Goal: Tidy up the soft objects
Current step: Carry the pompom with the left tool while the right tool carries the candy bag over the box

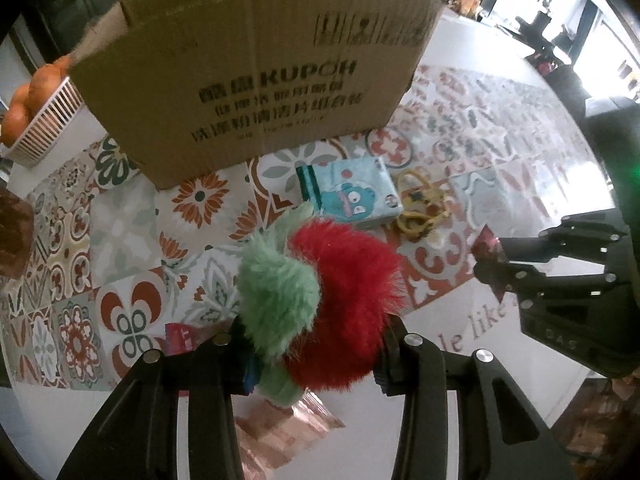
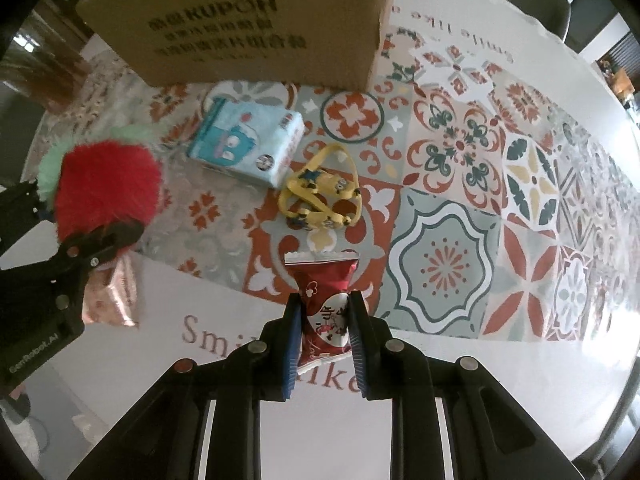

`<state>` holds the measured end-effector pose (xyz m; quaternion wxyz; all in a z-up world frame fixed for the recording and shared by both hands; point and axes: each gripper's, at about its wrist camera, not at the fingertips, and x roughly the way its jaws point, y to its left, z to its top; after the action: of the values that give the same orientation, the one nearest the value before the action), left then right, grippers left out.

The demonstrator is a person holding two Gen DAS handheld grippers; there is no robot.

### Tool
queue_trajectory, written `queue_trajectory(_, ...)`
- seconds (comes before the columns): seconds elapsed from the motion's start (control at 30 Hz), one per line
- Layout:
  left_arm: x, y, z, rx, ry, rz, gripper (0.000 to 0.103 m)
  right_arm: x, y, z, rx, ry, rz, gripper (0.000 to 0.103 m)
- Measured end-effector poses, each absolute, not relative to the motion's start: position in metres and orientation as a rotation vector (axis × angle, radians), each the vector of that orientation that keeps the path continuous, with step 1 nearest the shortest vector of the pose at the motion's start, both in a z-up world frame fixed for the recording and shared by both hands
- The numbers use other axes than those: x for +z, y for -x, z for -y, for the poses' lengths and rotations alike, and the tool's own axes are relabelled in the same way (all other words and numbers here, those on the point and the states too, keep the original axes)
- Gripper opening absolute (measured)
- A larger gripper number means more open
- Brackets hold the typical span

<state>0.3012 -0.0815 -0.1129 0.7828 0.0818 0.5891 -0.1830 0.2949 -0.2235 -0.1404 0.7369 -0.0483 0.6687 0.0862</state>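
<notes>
My left gripper [image 1: 316, 348] is shut on a fluffy red and green plush ball [image 1: 320, 288], lifted above the table; the same plush ball [image 2: 104, 184] shows at the left of the right wrist view. My right gripper [image 2: 324, 312] is shut on a small red snack packet [image 2: 326, 300], pinched between its blue pads. A light blue tissue pack [image 1: 352, 192] [image 2: 248, 140] and a yellow cartoon strap [image 1: 416, 208] [image 2: 324, 192] lie on the patterned cloth in front of a cardboard box [image 1: 256, 80] [image 2: 240, 20].
A shiny pink wrapper [image 1: 280, 436] [image 2: 116, 296] lies on the white table part below the plush. A white basket [image 1: 44, 124] of oranges stands left of the box. A small pink packet [image 1: 180, 338] lies near my left fingers. The patterned cloth [image 2: 460, 200] spreads to the right.
</notes>
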Motion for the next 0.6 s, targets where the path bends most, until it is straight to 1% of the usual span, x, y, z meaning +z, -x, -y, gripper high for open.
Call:
queue_trajectory(0.33,-0.070,-0.287,0.078,-0.408,-0.148,-1.186,0.042,-0.085,-0.285,0.221,0.226,0.080,-1.359,0.024)
queue_trajectory(0.6,-0.046,-0.280,0.073,-0.410,-0.127,-1.133,0.042,-0.062,-0.285,0.213,0.241,0.076,-1.286,0.024)
